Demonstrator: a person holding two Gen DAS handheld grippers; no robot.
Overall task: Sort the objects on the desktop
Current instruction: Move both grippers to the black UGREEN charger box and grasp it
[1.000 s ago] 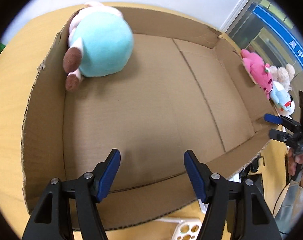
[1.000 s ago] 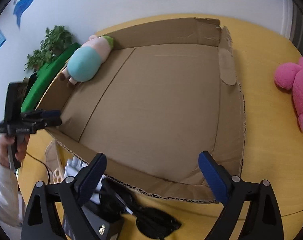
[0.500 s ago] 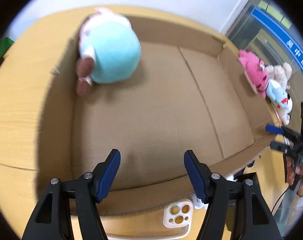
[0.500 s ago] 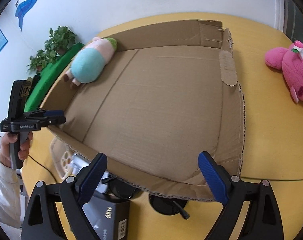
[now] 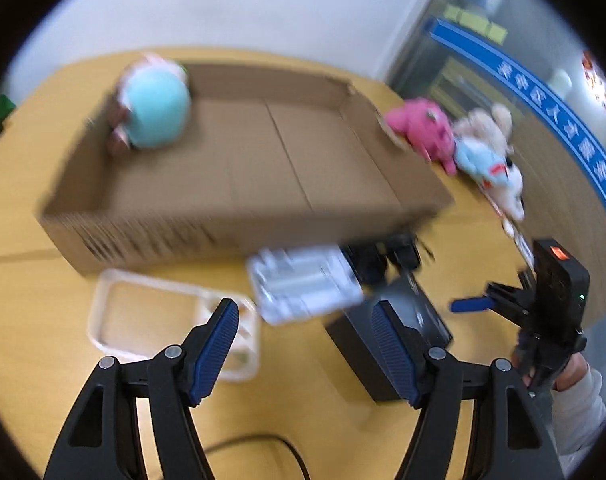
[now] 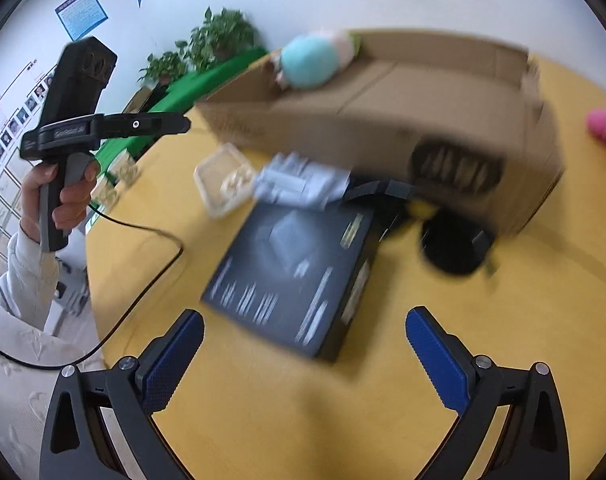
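The yellow surface [image 5: 31, 304] carries everything in view. The cardboard box [image 5: 239, 168] is the largest item; it sits at the far part of the surface, open at the top. A teal plush toy [image 5: 157, 108] lies in its far left corner, against the wall. A pink plush toy [image 5: 421, 130] and a pale blue-and-white plush toy [image 5: 491, 172] lie outside the box, just beside its right wall. A black carton [image 6: 295, 276] lies flat in front of the box, near me. A clear plastic package [image 5: 303, 284] lies between the carton and the box front. A white phone case [image 5: 171, 320] lies to the left of that package. My left tool [image 5: 305, 352] is held above the surface with its jaws apart and nothing between them; they have just been opening. My right tool [image 6: 305, 364] stands with its jaws at their widest, having just been opening, and is empty over the near edge of the carton.
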